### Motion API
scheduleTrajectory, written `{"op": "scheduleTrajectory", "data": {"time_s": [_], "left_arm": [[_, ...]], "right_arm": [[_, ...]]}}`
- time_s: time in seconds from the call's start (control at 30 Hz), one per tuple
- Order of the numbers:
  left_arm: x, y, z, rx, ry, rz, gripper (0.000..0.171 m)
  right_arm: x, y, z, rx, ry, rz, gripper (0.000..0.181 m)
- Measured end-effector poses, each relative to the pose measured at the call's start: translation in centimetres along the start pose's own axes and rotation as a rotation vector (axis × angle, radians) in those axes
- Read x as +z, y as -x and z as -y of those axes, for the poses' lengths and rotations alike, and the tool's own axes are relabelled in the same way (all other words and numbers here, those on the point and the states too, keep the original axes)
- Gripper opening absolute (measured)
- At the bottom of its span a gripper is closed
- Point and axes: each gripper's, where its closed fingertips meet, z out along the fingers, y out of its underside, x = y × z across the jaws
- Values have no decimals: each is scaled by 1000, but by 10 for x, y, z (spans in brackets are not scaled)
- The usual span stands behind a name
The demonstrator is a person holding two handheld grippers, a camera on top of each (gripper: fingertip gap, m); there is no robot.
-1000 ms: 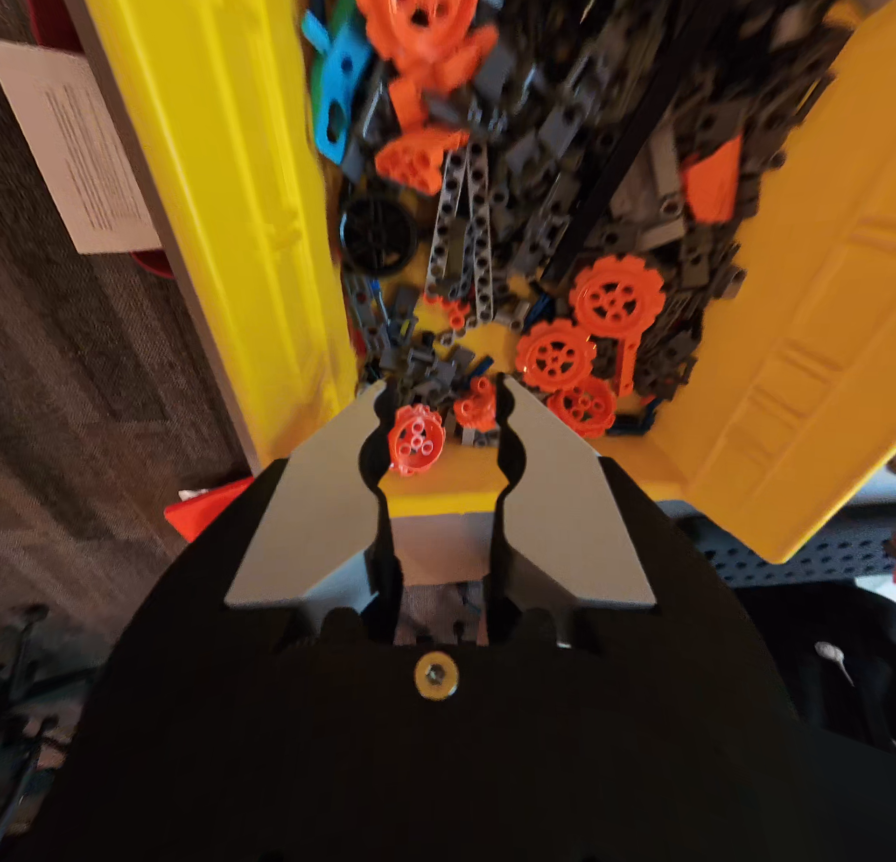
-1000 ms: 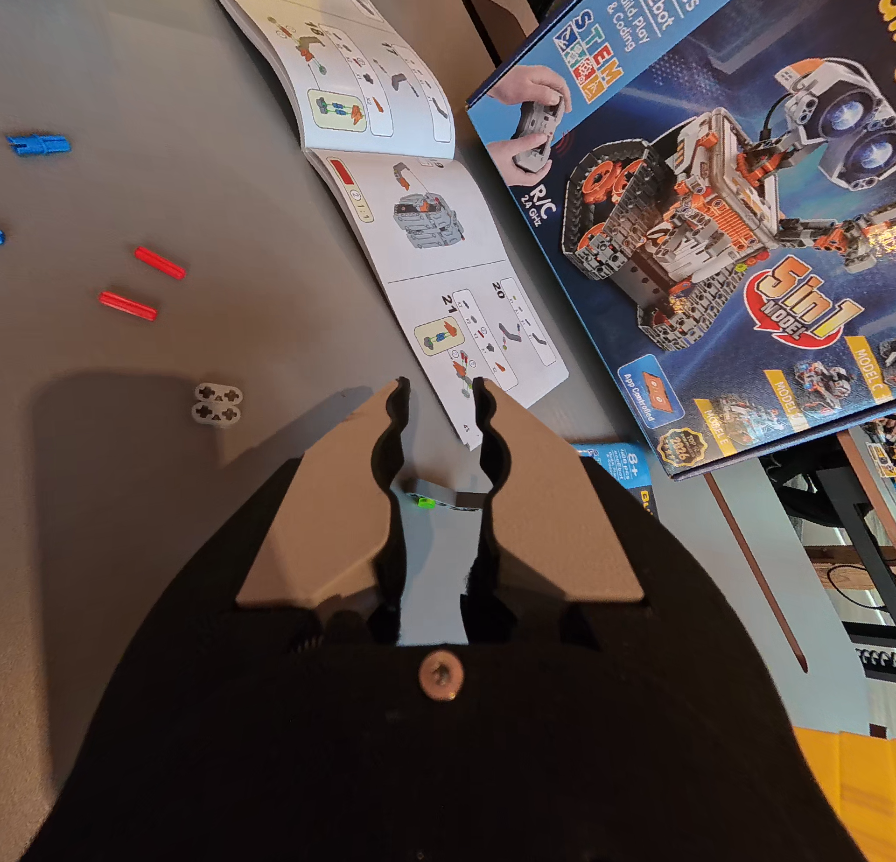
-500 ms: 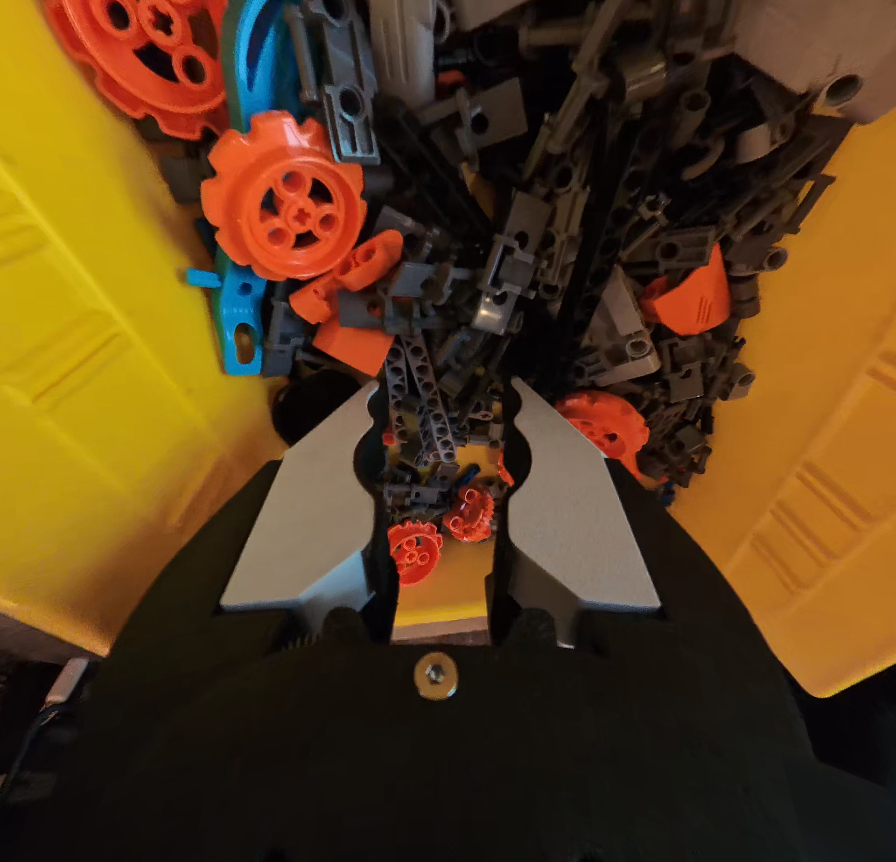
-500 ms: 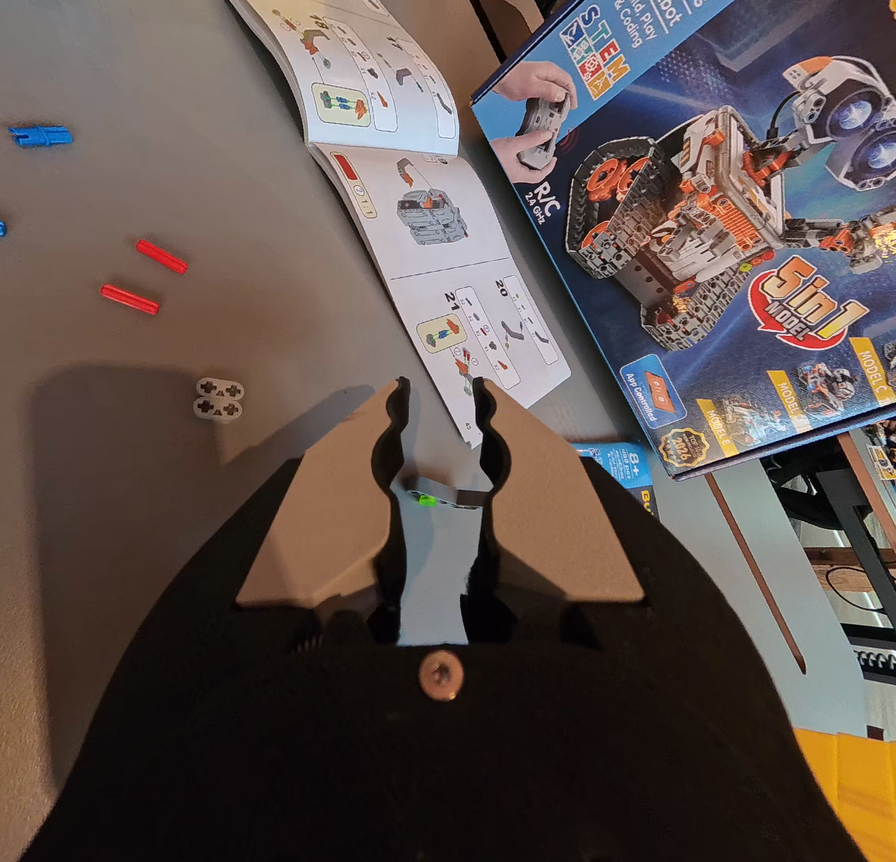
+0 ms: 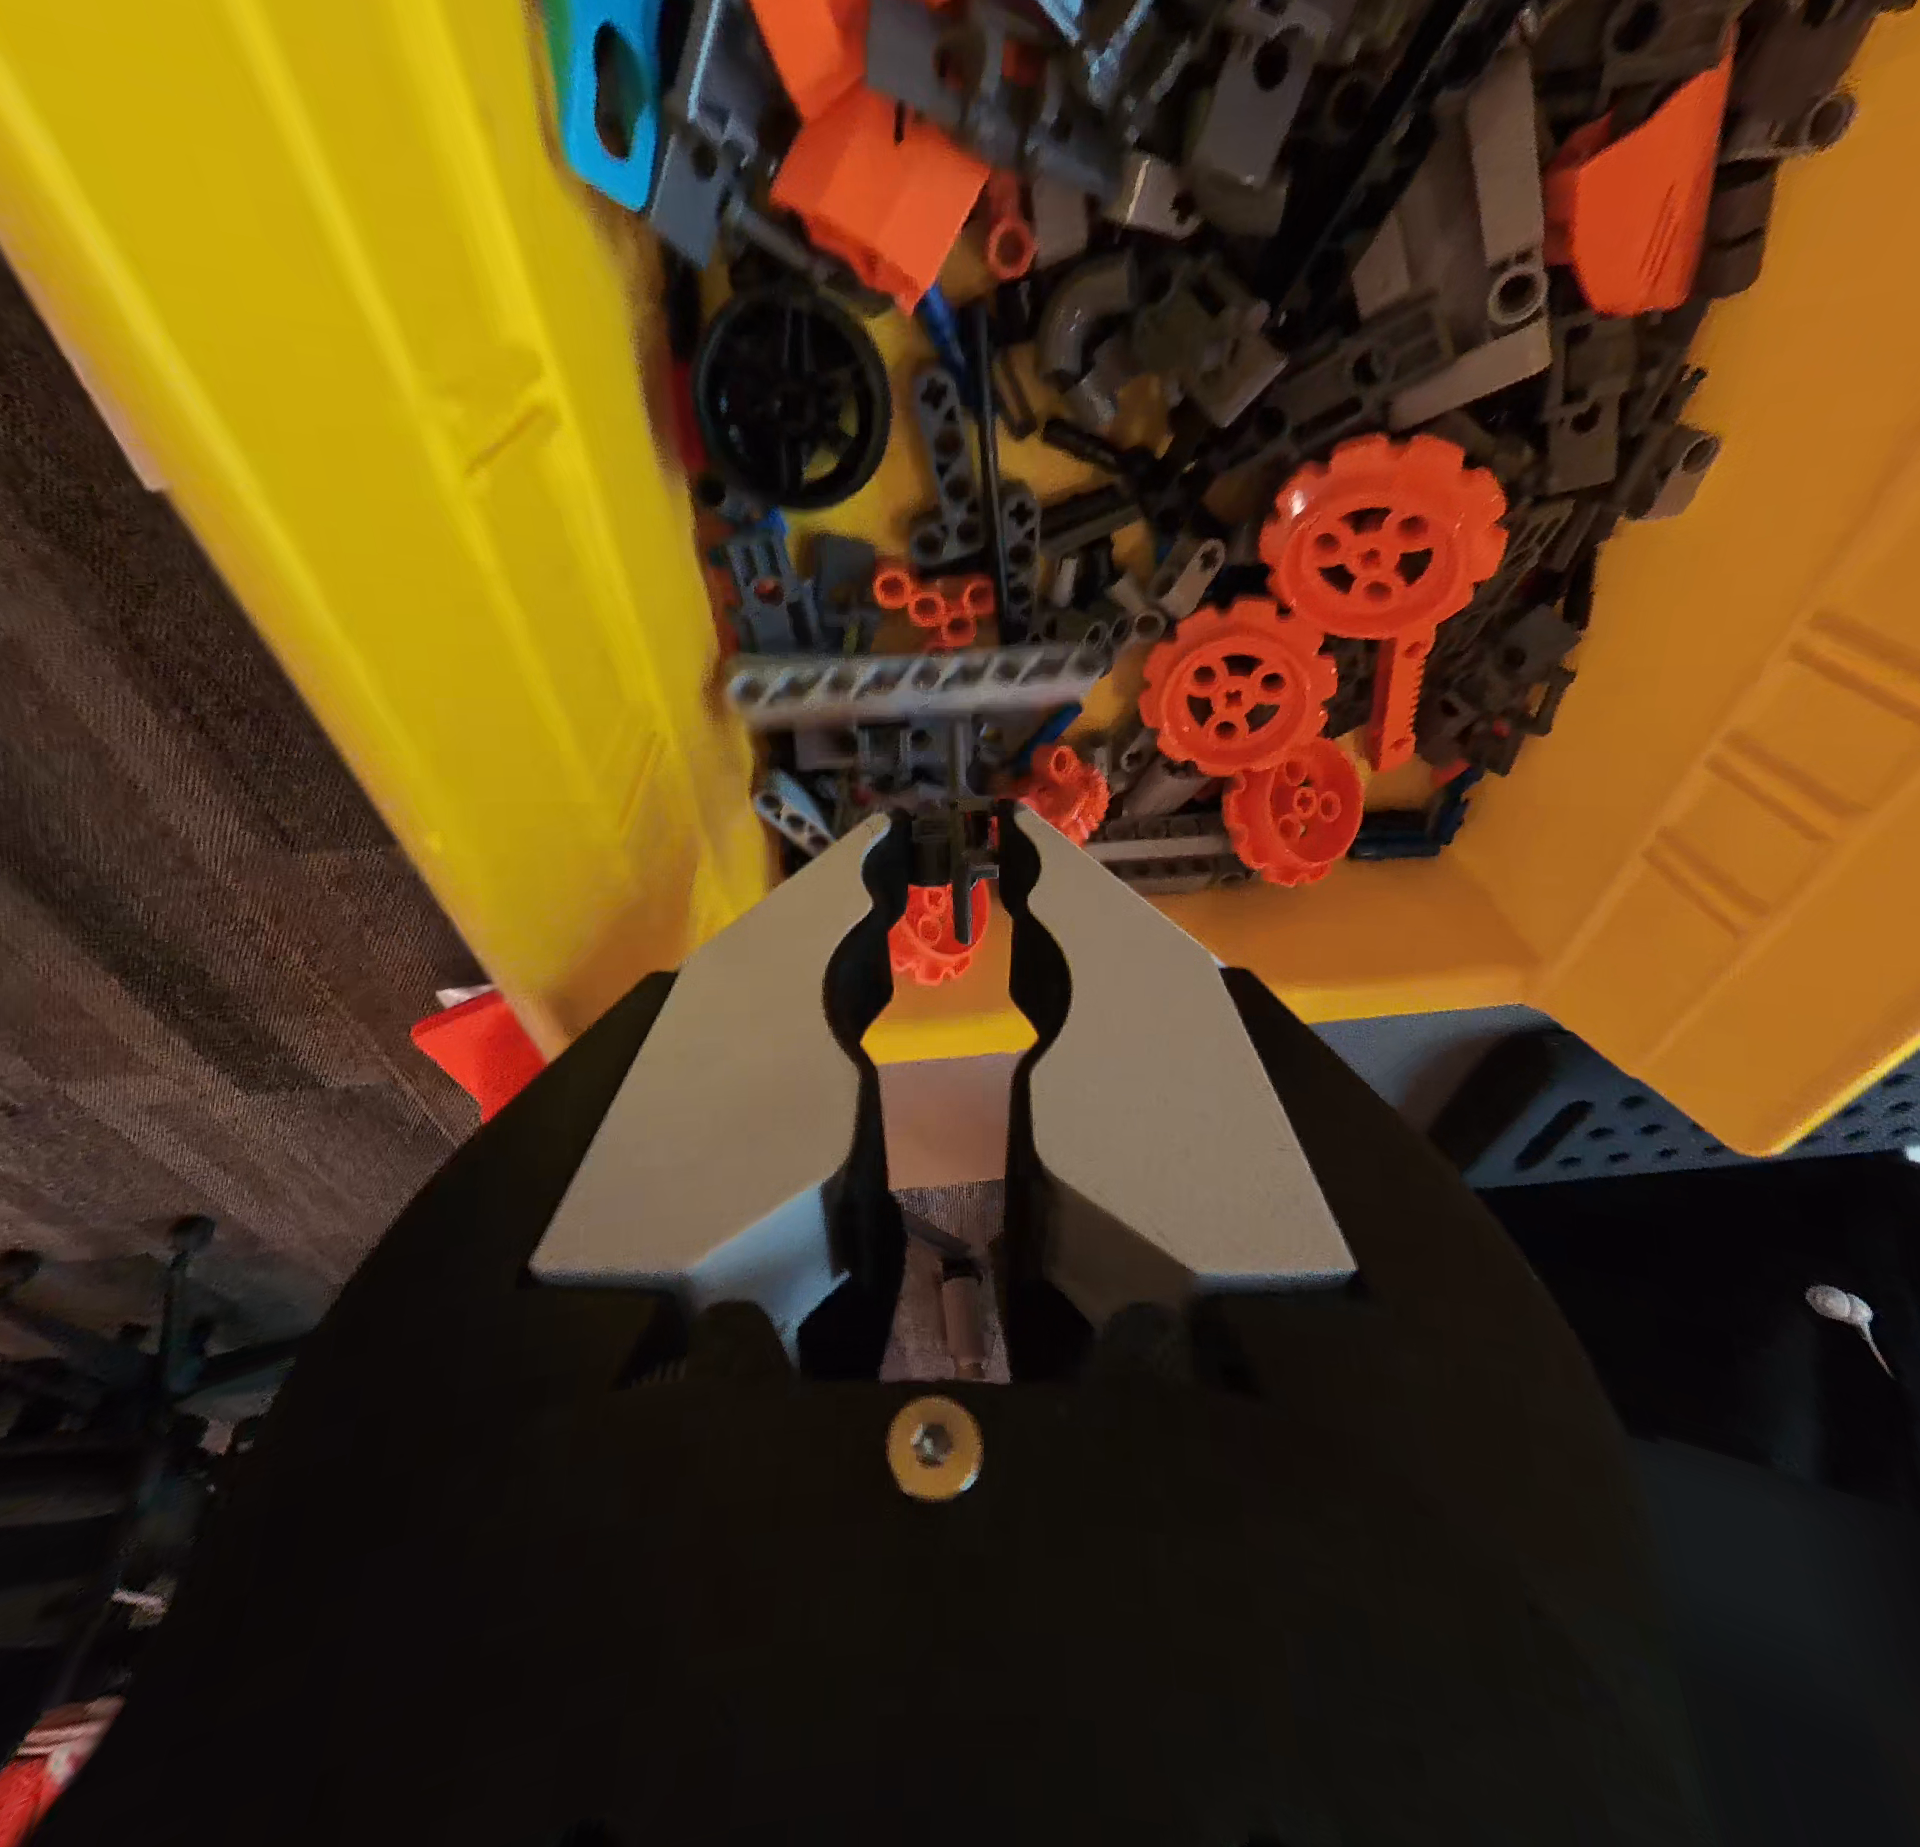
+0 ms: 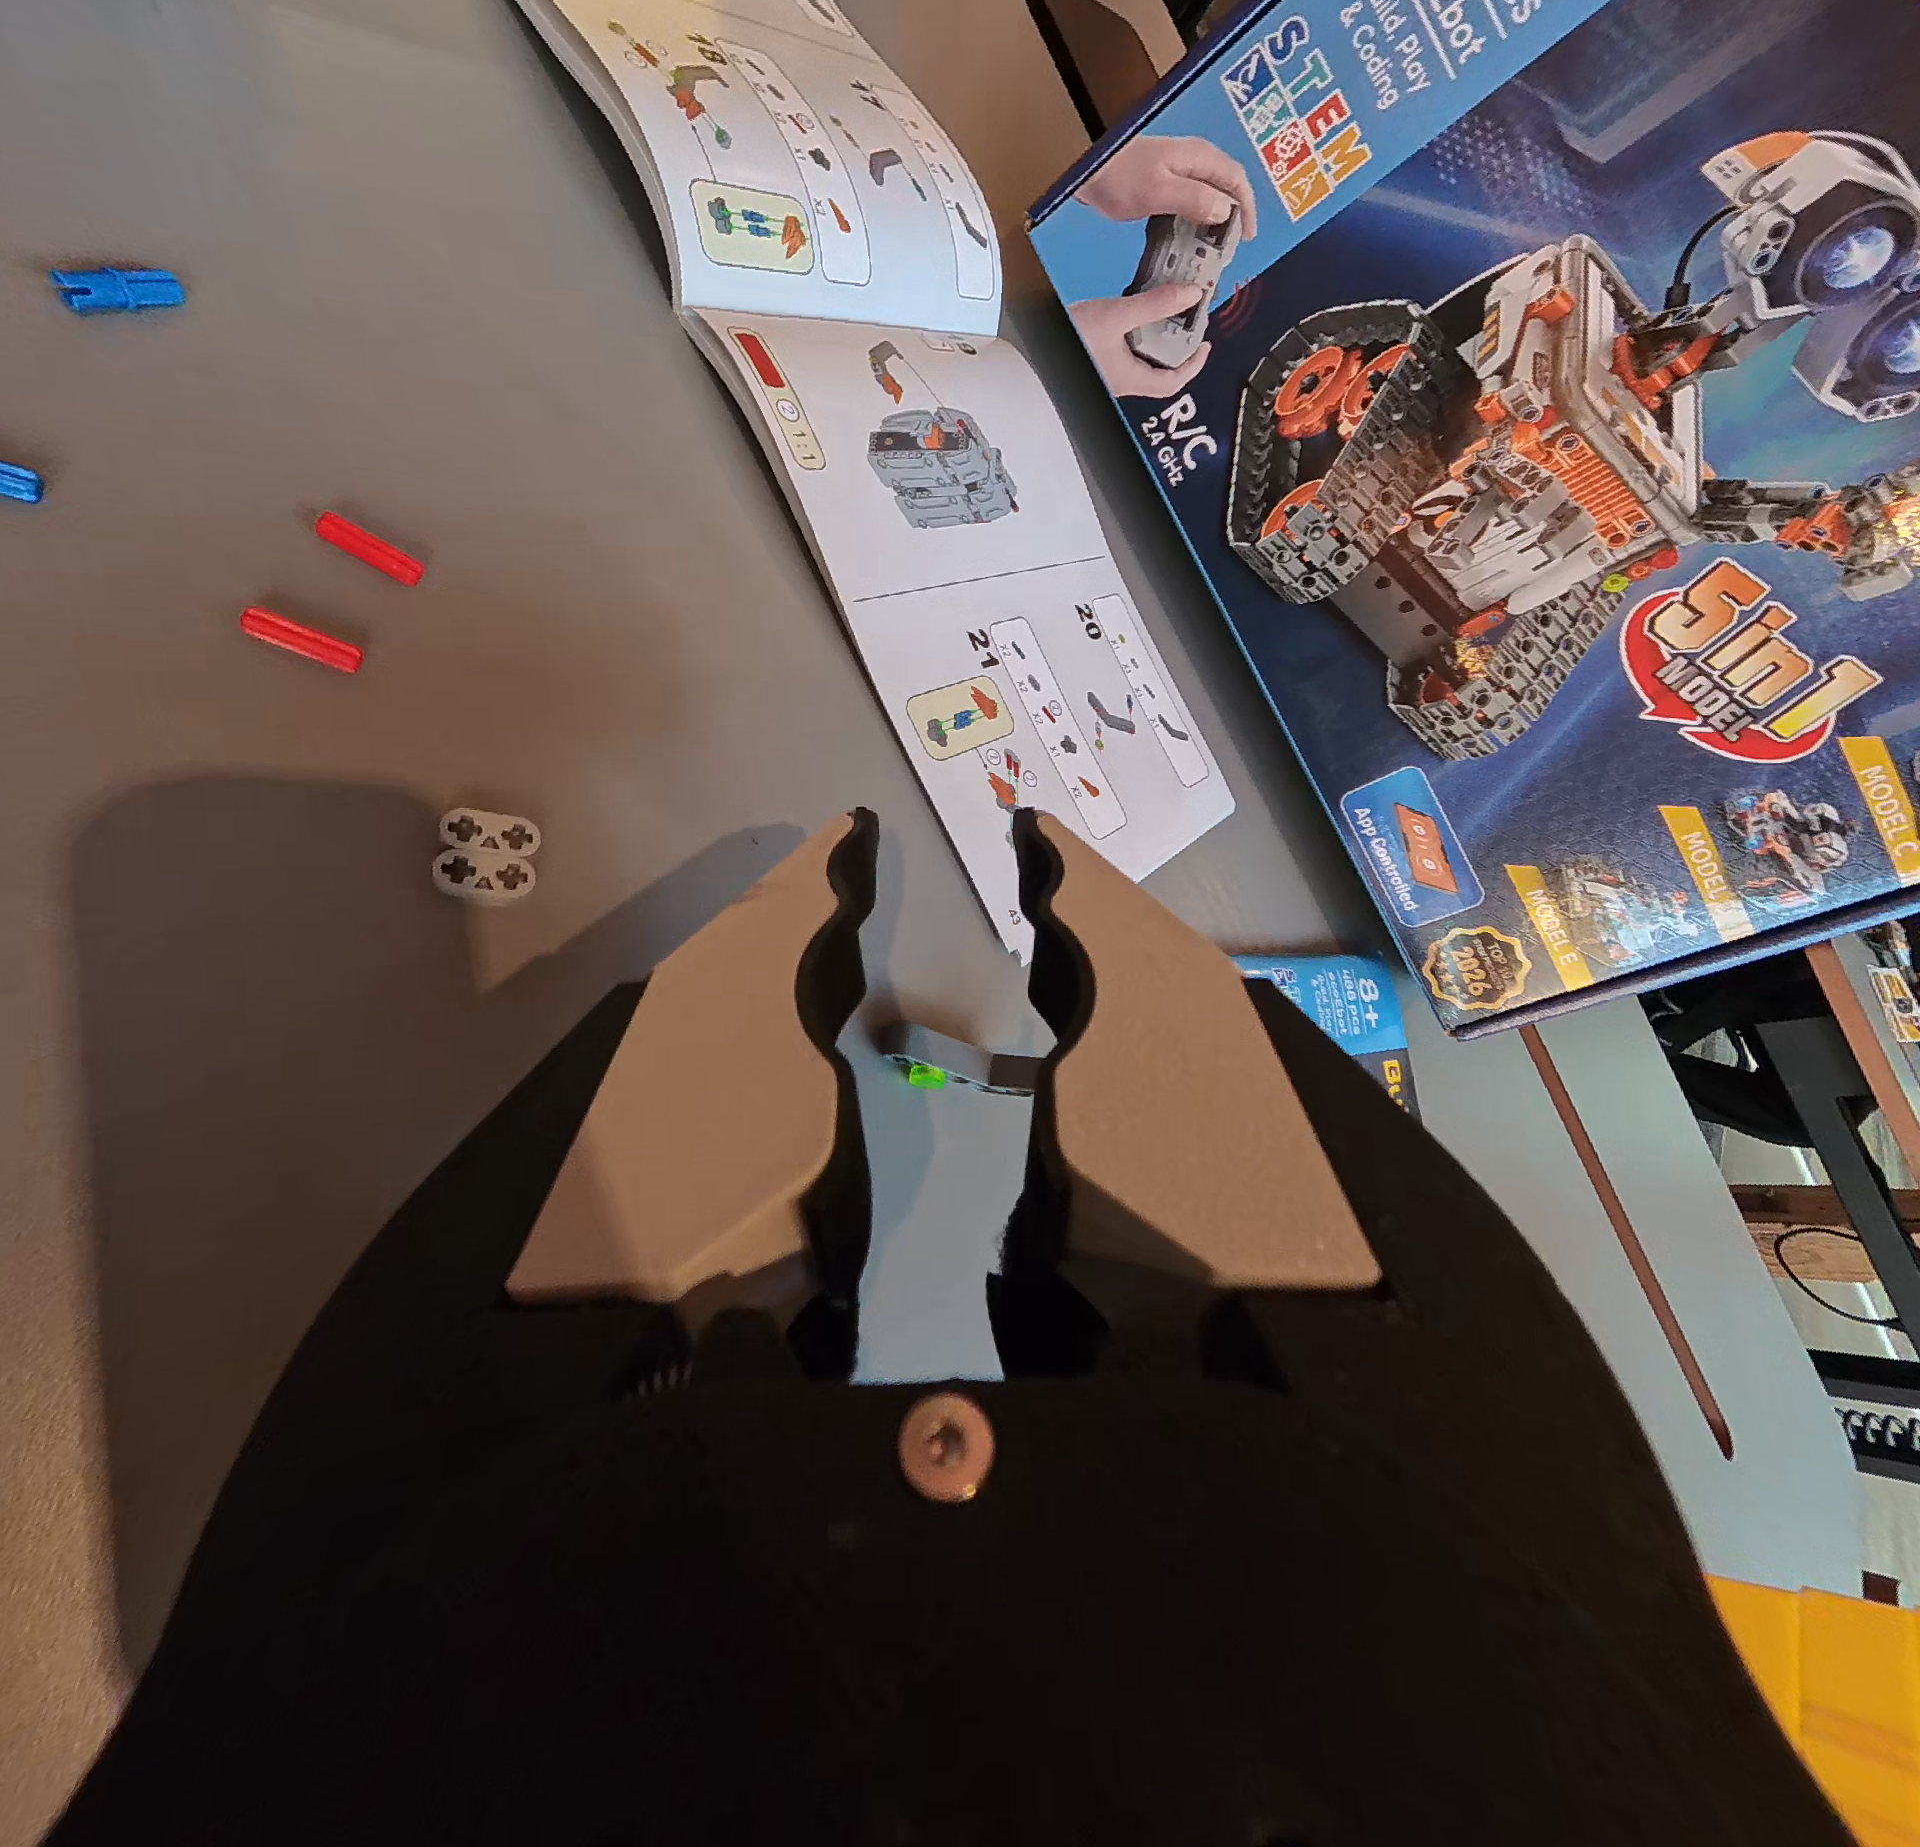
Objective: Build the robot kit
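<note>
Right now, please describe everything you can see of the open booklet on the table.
The booklet is a thin paper instruction manual lying open and flat on the grey table, pages slightly arched at the fold. Its white pages show small coloured build diagrams. Its near corner lies just beyond the right claw, and the blue toy box lies beside it.

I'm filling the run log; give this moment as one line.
left gripper: shut on small dark part above yellow bin | right gripper: open, empty, over grey table
</note>
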Motion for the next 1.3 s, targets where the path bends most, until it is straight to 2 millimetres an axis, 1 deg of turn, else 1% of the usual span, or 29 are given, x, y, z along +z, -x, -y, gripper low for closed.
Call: {"op": "scheduleTrajectory", "data": {"time_s": [0.07,0.1,0.13,0.17,0.27,0.33,0.4,0.43,0.5,0.57,0.6,0.63,0.67,0.7,0.73,0.9,0.97,1.0,1.03,1.1,1.17,1.3], "left_arm": [[-4,5,-4,-27,-11,23,15],[-7,6,-3,-40,-28,28,20],[-10,6,2,-48,-56,25,29],[-13,2,9,-37,-92,7,35],[-18,-19,37,73,-185,-70,43],[-12,-29,51,147,-186,-84,52],[-1,-40,59,179,-156,-126,52],[5,-41,62,176,-136,-131,53],[16,-32,65,165,-87,-68,58],[23,-25,67,158,-58,-29,56],[24,-23,69,155,-58,-23,51],[24,-22,71,156,-72,-25,44],[23,-24,72,159,-80,-48,31],[23,-26,72,158,-83,-72,22],[22,-25,71,154,-82,-79,20],[18,-19,62,122,-85,-109,14],[13,-13,56,104,-88,-92,13],[10,-11,52,96,-88,-86,12],[7,-10,48,90,-92,-88,0],[0,-8,40,72,-107,-80,0],[-6,-2,27,36,-100,-50,0],[-10,11,1,-48,-55,4,0]], "right_arm": [[0,0,0,-1,-1,2,26],[0,1,0,-1,-1,3,26],[1,1,0,-2,-1,4,26],[1,1,0,-3,0,5,27],[1,2,0,-4,0,8,26],[2,3,-1,-5,2,10,26],[2,3,-2,-6,4,11,27],[2,3,-2,-6,4,11,26],[2,3,-1,-4,3,13,26],[2,3,-1,-6,3,14,26],[2,3,-1,-6,3,15,26],[2,4,-1,-7,4,16,26],[2,4,-2,-8,5,17,27],[2,4,-2,-8,6,17,27],[2,4,-2,-8,5,17,26],[2,4,-1,-8,4,18,27],[2,4,-1,-9,5,20,26],[2,4,-1,-10,5,21,26],[2,5,-1,-11,5,21,26],[2,5,-1,-11,5,22,26],[3,5,-1,-12,6,23,26],[3,6,-2,-14,9,27,26]]}}
